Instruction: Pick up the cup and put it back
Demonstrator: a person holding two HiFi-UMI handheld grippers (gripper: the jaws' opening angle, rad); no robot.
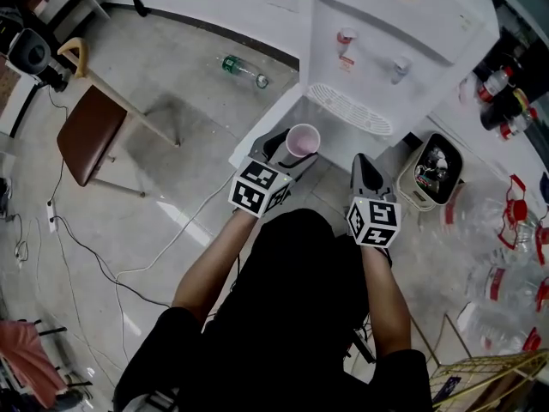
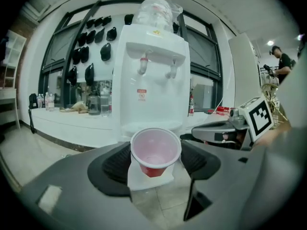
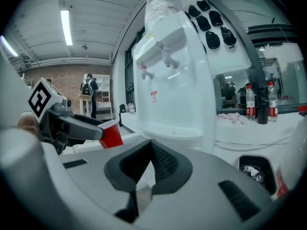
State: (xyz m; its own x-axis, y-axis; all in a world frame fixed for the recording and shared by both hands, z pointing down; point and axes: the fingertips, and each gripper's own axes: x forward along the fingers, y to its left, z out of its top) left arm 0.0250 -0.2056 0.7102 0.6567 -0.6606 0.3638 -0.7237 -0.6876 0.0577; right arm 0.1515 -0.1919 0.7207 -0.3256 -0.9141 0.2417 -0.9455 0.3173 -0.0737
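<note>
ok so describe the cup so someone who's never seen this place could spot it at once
Find the white water dispenser; just in front of its drip tray, the left gripper holds the cup between its fingers. Unlike the clear bottle on the floor nearby, it is open-topped, red outside and pale pink inside with a white rim.

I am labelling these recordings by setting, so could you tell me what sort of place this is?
Probably an office or lab break corner: a bottle-topped water dispenser, a long white counter carrying drink bottles along big windows, and a waste bin beside the dispenser.
</note>
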